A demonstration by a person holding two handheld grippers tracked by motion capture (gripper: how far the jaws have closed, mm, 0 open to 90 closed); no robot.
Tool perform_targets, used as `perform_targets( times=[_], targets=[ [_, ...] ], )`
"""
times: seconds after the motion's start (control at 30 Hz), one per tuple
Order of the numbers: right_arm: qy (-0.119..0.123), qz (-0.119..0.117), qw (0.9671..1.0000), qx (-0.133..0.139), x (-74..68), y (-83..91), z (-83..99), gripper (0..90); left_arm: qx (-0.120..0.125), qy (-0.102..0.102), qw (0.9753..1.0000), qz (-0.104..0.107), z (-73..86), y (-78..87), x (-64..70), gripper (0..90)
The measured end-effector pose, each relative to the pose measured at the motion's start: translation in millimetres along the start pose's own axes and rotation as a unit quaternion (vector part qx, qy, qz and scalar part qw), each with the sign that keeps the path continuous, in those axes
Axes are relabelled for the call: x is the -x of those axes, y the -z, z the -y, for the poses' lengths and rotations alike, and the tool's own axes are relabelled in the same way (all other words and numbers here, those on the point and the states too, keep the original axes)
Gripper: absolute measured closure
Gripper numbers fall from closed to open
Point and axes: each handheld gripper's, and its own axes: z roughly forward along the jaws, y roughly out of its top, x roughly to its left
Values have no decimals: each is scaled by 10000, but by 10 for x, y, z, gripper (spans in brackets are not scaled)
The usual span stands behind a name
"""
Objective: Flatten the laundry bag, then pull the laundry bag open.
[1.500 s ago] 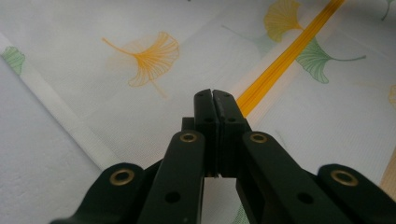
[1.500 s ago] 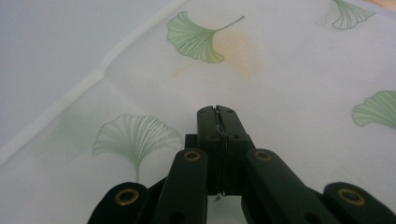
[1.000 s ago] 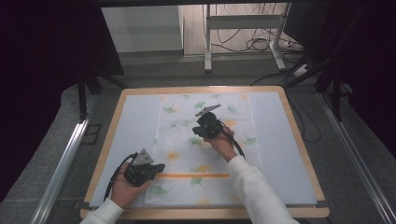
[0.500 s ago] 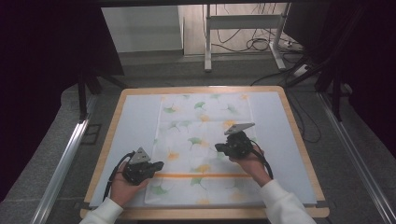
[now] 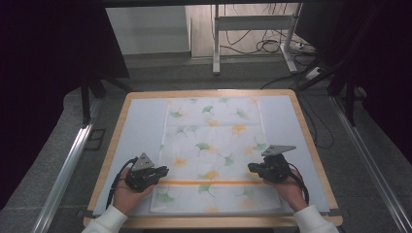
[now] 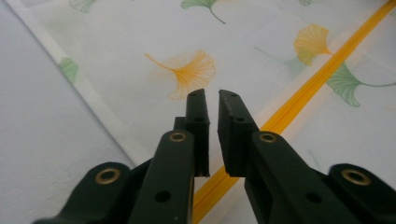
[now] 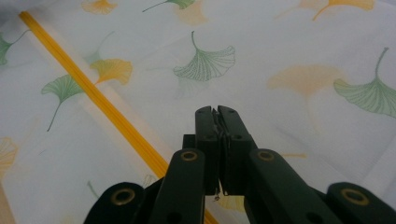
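A white cloth (image 5: pixel 214 141) printed with green and orange ginkgo leaves lies flat on the pale mat (image 5: pixel 141 126). An orange stripe (image 5: pixel 214 183) crosses it near the front. My left gripper (image 5: pixel 164 170) rests at the cloth's near left edge, pointing right. In the left gripper view its jaws (image 6: pixel 212 93) stand a narrow gap apart over the cloth (image 6: pixel 140 46) and stripe (image 6: pixel 299 102), holding nothing. My right gripper (image 5: pixel 250 167) sits over the cloth's near right part, pointing left. The right gripper view shows its jaws (image 7: pixel 215 109) pressed together above the cloth (image 7: pixel 280 46), beside the stripe (image 7: pixel 93 93).
A wooden rim (image 5: pixel 311 145) frames the table. Bare mat flanks the cloth on both sides. Metal rails (image 5: pixel 68 170) run along the floor at left and right. A white stand (image 5: pixel 216 43) and cables (image 5: pixel 272 46) are beyond the far edge.
My right gripper has moved from the cloth's middle back to the near right and turned to point left. The left gripper has stayed in place.
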Motion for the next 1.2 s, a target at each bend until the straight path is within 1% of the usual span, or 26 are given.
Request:
perform_targets(
  times=[0.03, 0.07, 0.1, 0.13, 0.17, 0.2, 0.23, 0.27, 0.3, 0.33, 0.43, 0.47, 0.5, 0.57, 0.63, 0.67, 0.73, 0.77, 0.83, 0.87, 0.93, 1.03, 1.07, 1.1, 1.17, 1.2],
  targets=[
    [-12, 0, 10000, 14, 5, 25, 6, 854, 32, 38, 10000, -74, 1, 6, -2, 766],
    [-12, 0, 10000, 14, 5, 25, 6, 854, 32, 38, 10000, -74, 1, 6, -2, 742],
    [-52, -4, 10000, 54, 29, 77, 29, 840, 44, 67, 9999, -132, 1, 9, -8, 721],
    [-80, 3, 9999, 64, 44, 102, 47, 829, 44, 138, 9997, -191, 2, 3, -20, 692],
    [-80, 3, 9999, 64, 44, 102, 47, 829, 44, 138, 9997, -191, 2, 3, -20, 651],
    [-137, 49, 9999, 69, 70, 147, 95, 776, -93, 201, 9997, -71, -4, -6, -24, 635],
    [-134, 102, 9998, 65, 84, 167, 124, 734, -100, 137, 9998, -50, -6, -6, -9, 625],
    [-134, 102, 9998, 65, 84, 167, 124, 734, -100, 137, 9998, -50, -6, -6, -9, 603],
    [-141, 169, 9997, 49, 92, 188, 154, 700, -90, 61, 9999, -76, -15, -8, 20, 603],
    [-123, 302, 9995, 44, 106, 223, 215, 636, -105, 36, 9999, 18, -33, -20, 43, 530],
    [-233, 436, 9987, 105, 138, 277, 294, 528, -160, 17, 9999, 48, -54, -58, 70, 450],
    [-233, 436, 9987, 105, 138, 277, 294, 528, -160, 17, 9999, 48, -54, -58, 70, 427],
    [-304, 538, 9979, 173, 139, 333, 331, 464, -154, 26, 9999, 61, -63, -69, 79, 412],
    [-319, 594, 9974, 244, 136, 381, 364, 437, -86, 50, 9999, 40, -75, -54, 84, 403],
    [-289, 591, 9974, 293, 133, 429, 413, 447, -33, -18, 10000, -82, -99, -30, 96, 405],
    [-259, 584, 9975, 300, 134, 447, 438, 446, 6, -4, 10000, -89, -113, -20, 101, 405],
    [-278, 605, 9973, 312, 137, 462, 462, 440, 34, -2, 10000, -82, -126, -12, 104, 401],
    [-419, 647, 9962, 401, 128, 485, 498, 406, 70, -5, 10000, -70, -156, -9, 123, 388],
    [-484, 703, 9954, 433, 99, 491, 507, 350, 71, -20, 10000, -20, -193, -22, 145, 371],
    [-478, 752, 9951, 434, 79, 491, 504, 339, 82, -23, 10000, -8, -211, -32, 161, 364],
    [-430, 781, 9950, 449, 45, 501, 505, 332, 83, -72, 9999, 12, -242, -49, 196, 359],
    [-471, 826, 9945, 448, 35, 526, 538, 328, 91, -115, 9998, 109, -270, -61, 242, 360],
    [-471, 826, 9945, 448, 35, 526, 538, 328, 91, -115, 9998, 109, -270, -61, 242, 360],
    [-498, 840, 9945, 389, 35, 531, 566, 340, 92, -138, 9997, 187, -275, -61, 263, 360],
    [-489, 845, 9946, 355, 34, 533, 576, 345, 88, -145, 9996, 216, -276, -62, 272, 360],
    [-487, 846, 9946, 339, 22, 534, 586, 363, 84, -167, 9995, 258, -283, -65, 290, 360]
  ],
)
